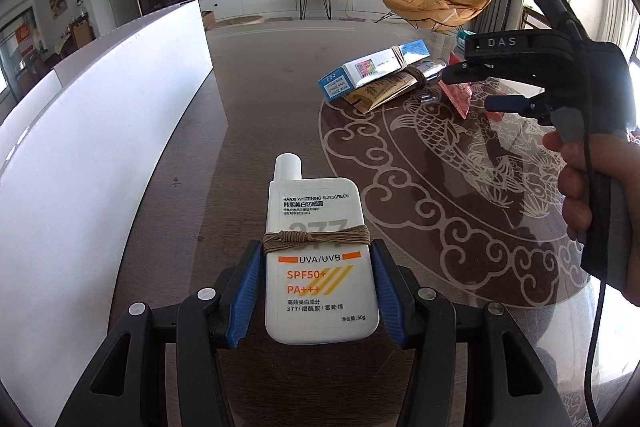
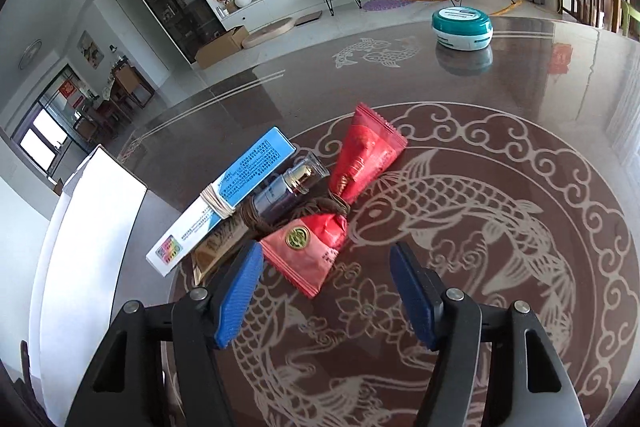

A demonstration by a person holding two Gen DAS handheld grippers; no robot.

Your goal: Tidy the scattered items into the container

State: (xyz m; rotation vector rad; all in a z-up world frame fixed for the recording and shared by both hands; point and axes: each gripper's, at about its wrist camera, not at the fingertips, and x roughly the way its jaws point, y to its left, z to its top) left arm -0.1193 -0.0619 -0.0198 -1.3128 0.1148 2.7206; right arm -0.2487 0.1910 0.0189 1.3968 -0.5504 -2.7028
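Your table point(image 2: 460, 99) is the largest thing here, dark and glossy with a carp medallion; bare surface runs wide to its far edge and toward its right edge. Along its left edge stands one white container point(image 1: 100, 131) (only its outer wall shows in either view), with a clear strip of table between it and the pile.

Count the loose items: one blue-and-white box point(image 2: 228, 199), one brown flat pack point(image 1: 384, 89) under it, one small glass bottle point(image 2: 288, 183), one red packet point(image 2: 340, 207) tied at its middle, all touching in a heap left of the medallion's centre; one teal round tin point(image 2: 462, 29) sits alone near the far edge.

Your left gripper point(image 1: 318, 291) has its blue pads pressed on both sides of one white sunscreen bottle point(image 1: 320, 259), held above the table. Your right gripper point(image 2: 326, 291) stands partly open, empty, its left pad just beside the red packet.
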